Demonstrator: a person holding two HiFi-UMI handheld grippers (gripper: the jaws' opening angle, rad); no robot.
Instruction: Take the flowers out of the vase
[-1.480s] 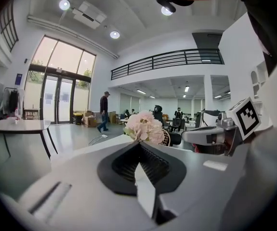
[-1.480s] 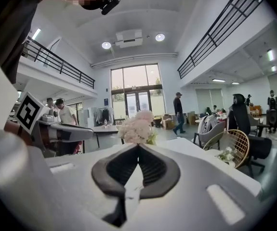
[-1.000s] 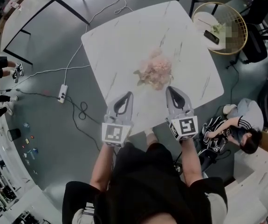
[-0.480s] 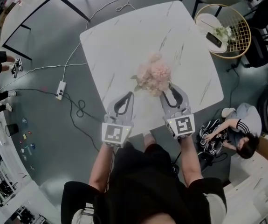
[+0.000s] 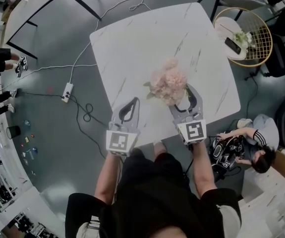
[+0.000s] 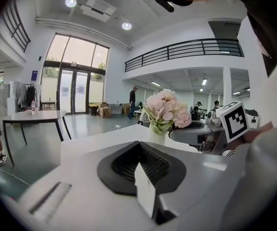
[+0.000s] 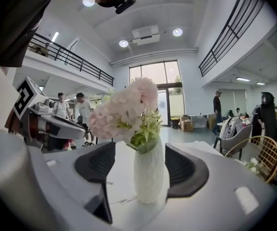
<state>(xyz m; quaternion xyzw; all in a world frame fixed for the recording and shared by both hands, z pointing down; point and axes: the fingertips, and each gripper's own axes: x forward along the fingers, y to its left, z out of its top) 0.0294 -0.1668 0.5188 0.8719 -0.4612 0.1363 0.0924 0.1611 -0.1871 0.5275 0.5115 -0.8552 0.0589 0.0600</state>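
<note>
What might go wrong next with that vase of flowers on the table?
The right claw is opening its jaws with the white vase between them, ungripped, so a sideways bump might tip that tall, narrow vase. The flowers form a bulky bunch; pulling them while nothing holds the vase may drag it over. The left claw is shut and away from it.

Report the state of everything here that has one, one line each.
left gripper: shut, empty.
right gripper: jaws opening, vase between them, not clamped.
vase: upright on the table.
flowers: standing in the vase, not yet taken out.
</note>
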